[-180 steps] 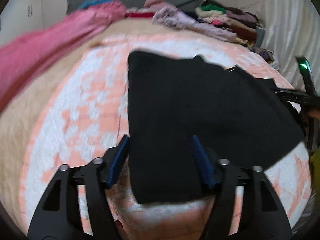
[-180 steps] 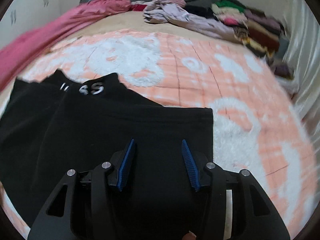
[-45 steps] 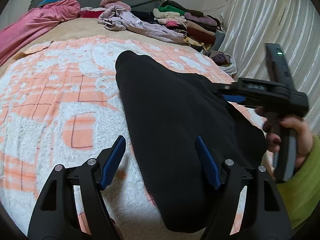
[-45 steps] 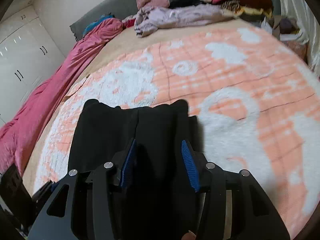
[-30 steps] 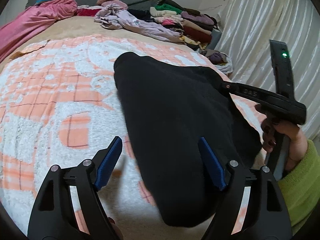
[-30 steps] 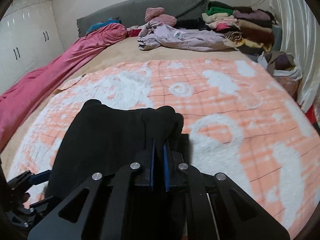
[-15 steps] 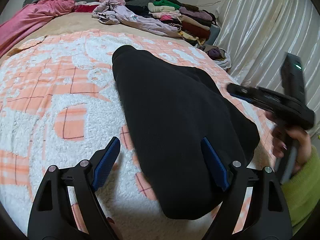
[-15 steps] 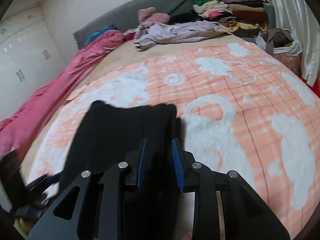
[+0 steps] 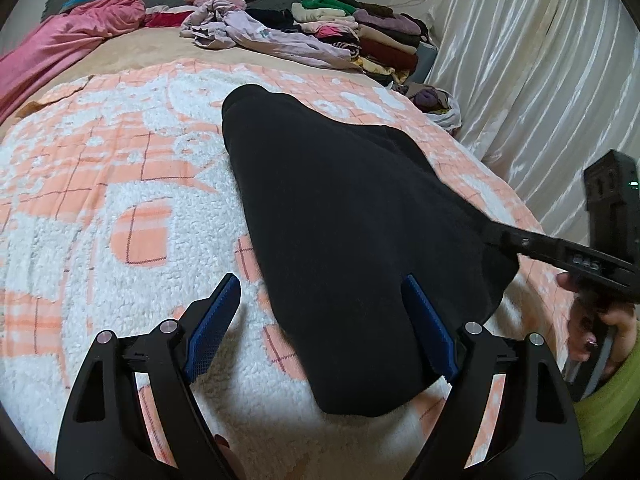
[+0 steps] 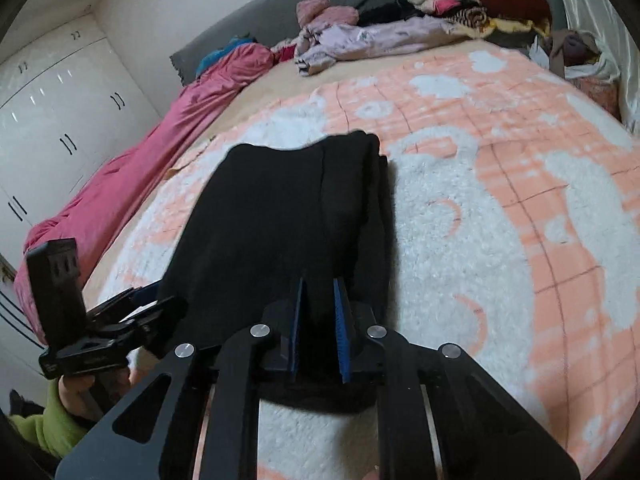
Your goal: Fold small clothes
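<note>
Black folded garment [image 9: 352,216] lies mid-blanket [image 9: 120,184] on the bed; left claw [image 9: 320,320] spread wide over its near edge, gripping nothing. Right claw [image 10: 320,316] closing, cloth between its pads [image 10: 342,332]; grip unclear.

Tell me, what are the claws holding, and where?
The right claw is closing on the near edge of the black cloth, which sits between its jaws. The left claw is open and holds nothing.
</note>
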